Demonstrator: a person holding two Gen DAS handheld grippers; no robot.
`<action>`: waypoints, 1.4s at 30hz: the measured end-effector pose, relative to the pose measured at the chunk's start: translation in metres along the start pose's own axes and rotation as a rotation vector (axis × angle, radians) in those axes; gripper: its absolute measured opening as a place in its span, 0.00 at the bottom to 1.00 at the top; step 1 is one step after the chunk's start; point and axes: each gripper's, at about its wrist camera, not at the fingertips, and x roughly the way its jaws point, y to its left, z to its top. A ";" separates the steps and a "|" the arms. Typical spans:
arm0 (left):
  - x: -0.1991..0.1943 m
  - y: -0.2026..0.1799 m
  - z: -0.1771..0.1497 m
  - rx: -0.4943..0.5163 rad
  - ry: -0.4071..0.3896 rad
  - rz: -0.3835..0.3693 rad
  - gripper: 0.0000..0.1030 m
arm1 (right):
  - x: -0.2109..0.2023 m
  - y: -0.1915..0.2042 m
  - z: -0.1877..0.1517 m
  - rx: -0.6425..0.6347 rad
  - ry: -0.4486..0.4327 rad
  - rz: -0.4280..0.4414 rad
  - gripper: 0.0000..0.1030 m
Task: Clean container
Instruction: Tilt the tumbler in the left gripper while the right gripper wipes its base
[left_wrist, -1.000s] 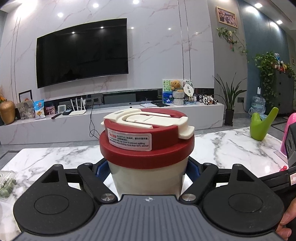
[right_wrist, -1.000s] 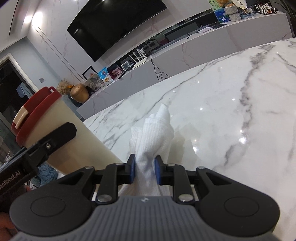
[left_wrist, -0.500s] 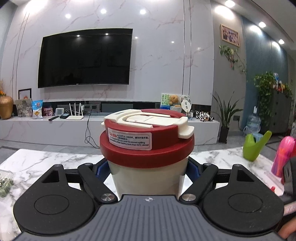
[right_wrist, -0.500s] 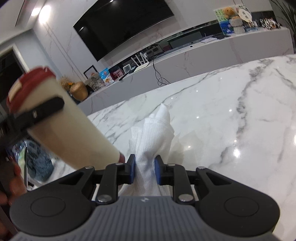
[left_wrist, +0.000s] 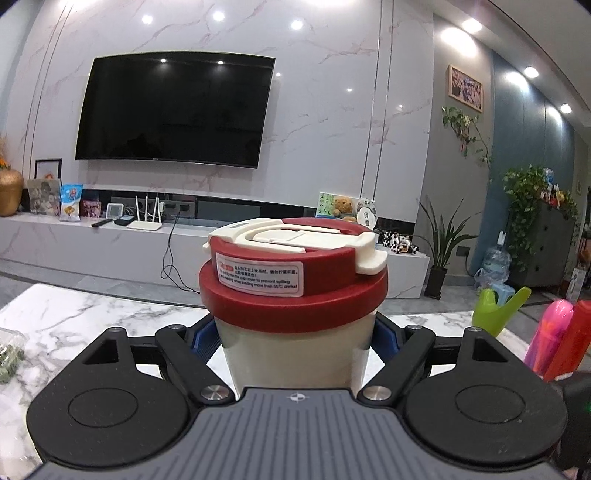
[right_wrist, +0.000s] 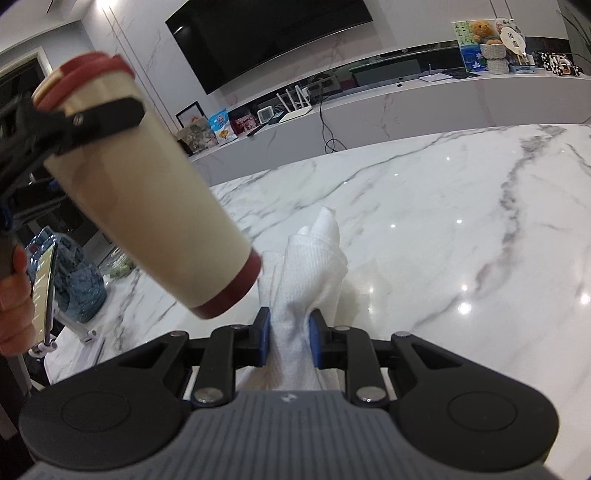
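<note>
A cream travel cup (left_wrist: 295, 354) with a red lid (left_wrist: 291, 280) and a cream flip tab fills the middle of the left wrist view, and my left gripper (left_wrist: 293, 341) is shut on its body just under the lid. From the right wrist, the same cup (right_wrist: 147, 206) hangs tilted above the marble table (right_wrist: 461, 240), its red base (right_wrist: 231, 295) close to the white paper towel (right_wrist: 310, 280). My right gripper (right_wrist: 290, 341) is shut on that towel, whose bunched tip sticks out past the blue pads.
A green watering can (left_wrist: 495, 314) and pink and red bottles (left_wrist: 557, 339) stand at the table's right end. At the left lie a clear box of greens (left_wrist: 9, 360), a blue knitted thing (right_wrist: 79, 280) and a phone on a stand (right_wrist: 44, 291). A hand (right_wrist: 13, 295) grips the left handle.
The cup has risen off the table and swung toward the towel, its base now beside the towel's tip. The room behind it has sunk and shifted in the left wrist view.
</note>
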 end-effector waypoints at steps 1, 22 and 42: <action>-0.001 0.001 0.001 -0.005 -0.003 -0.004 0.77 | 0.001 0.003 -0.001 -0.001 0.003 0.002 0.23; 0.000 0.021 0.000 -0.030 -0.036 0.005 0.77 | -0.006 0.030 -0.022 0.068 0.031 0.093 0.23; -0.012 -0.002 -0.008 0.031 -0.075 -0.065 0.78 | 0.007 0.053 -0.030 0.103 0.059 0.177 0.23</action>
